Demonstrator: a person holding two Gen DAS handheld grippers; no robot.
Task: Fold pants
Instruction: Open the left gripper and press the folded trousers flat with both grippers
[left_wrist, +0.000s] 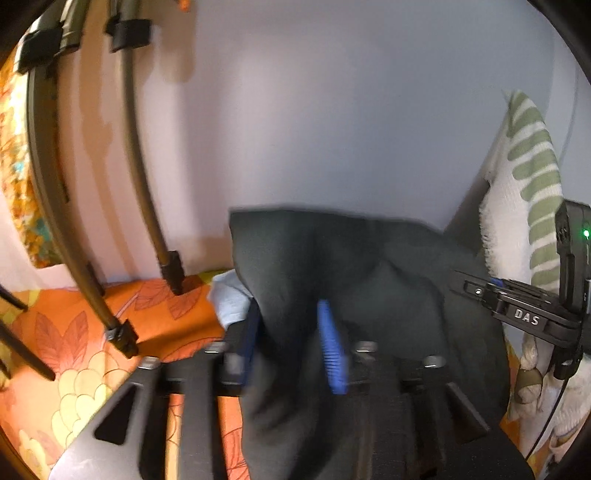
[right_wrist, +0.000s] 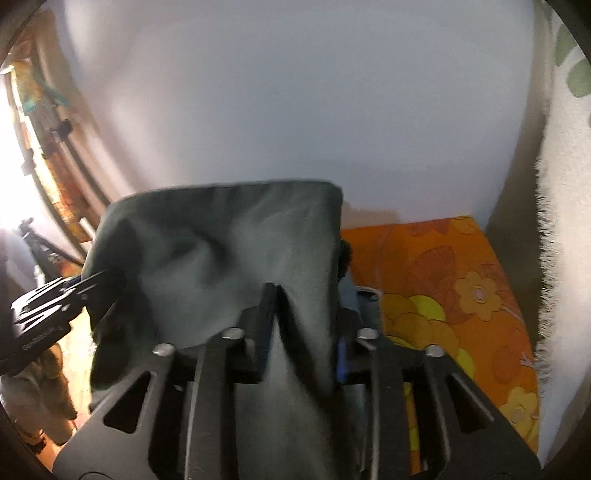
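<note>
Both views motion-blurred. The dark pants (left_wrist: 332, 266) drape over my left tool (left_wrist: 291, 343), hiding its left pad. The right tool (right_wrist: 306, 332) is likewise covered; I cannot tell whether the pads press the cloth. Pants cut off below.

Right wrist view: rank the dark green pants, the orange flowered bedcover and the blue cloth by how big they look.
1. Dark green pants, though closest to the camera.
2. Orange flowered bedcover.
3. Blue cloth, mostly hidden behind the pants.
</note>
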